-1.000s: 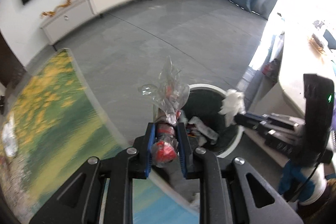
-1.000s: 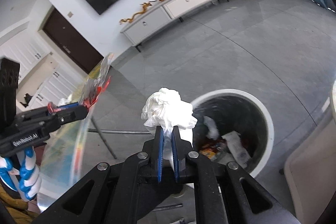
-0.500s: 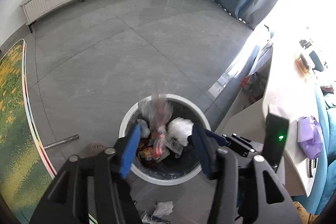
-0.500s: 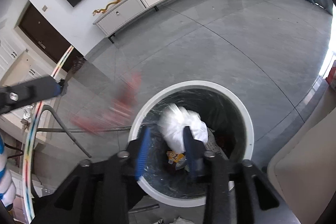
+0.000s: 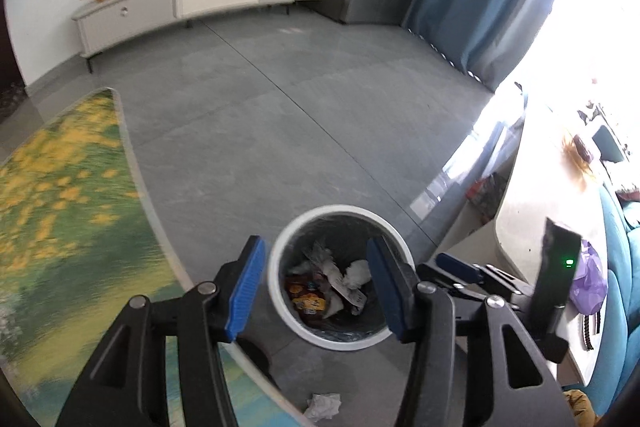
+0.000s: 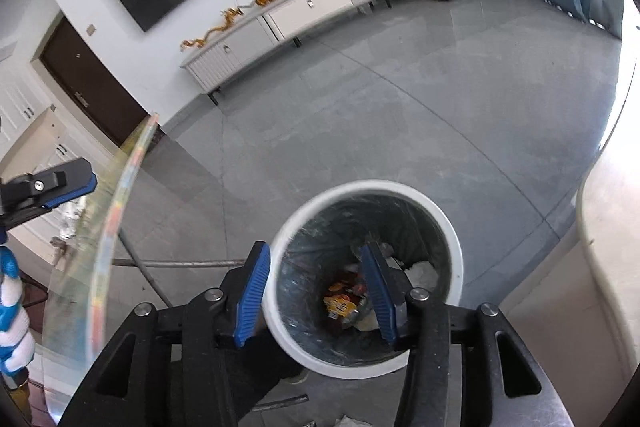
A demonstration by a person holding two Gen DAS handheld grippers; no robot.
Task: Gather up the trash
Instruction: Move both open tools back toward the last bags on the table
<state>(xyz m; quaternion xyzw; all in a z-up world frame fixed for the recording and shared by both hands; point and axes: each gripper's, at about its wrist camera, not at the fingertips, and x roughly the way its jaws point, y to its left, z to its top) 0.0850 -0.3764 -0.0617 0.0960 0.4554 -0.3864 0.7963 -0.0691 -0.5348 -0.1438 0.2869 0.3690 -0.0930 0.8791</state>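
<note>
**Both grippers spread wide over the white bin**

The left gripper (image 5: 316, 283) hung above the white trash bin (image 5: 280, 301), its blue-padded jaws wide apart and holding nothing. The right gripper (image 6: 318, 293) hung over the same bin (image 6: 456, 255), jaws likewise wide and empty; in the left wrist view it showed just right of the bin's rim (image 5: 460, 269).

Inside the bin, on the dark liner, lay a crumpled white tissue (image 5: 358, 273), a red and yellow snack wrapper (image 5: 306, 297) and other scraps of paper. One more crumpled wad of paper (image 5: 324, 403) lay on the grey tiled floor (image 5: 280, 131) just outside the bin, near the curved edge of a glass table (image 5: 60, 211) printed with yellow flowers. A pale counter (image 5: 536, 211) stood by the bin's right side. A long low TV cabinet (image 5: 200, 1) ran along the far wall.
</note>
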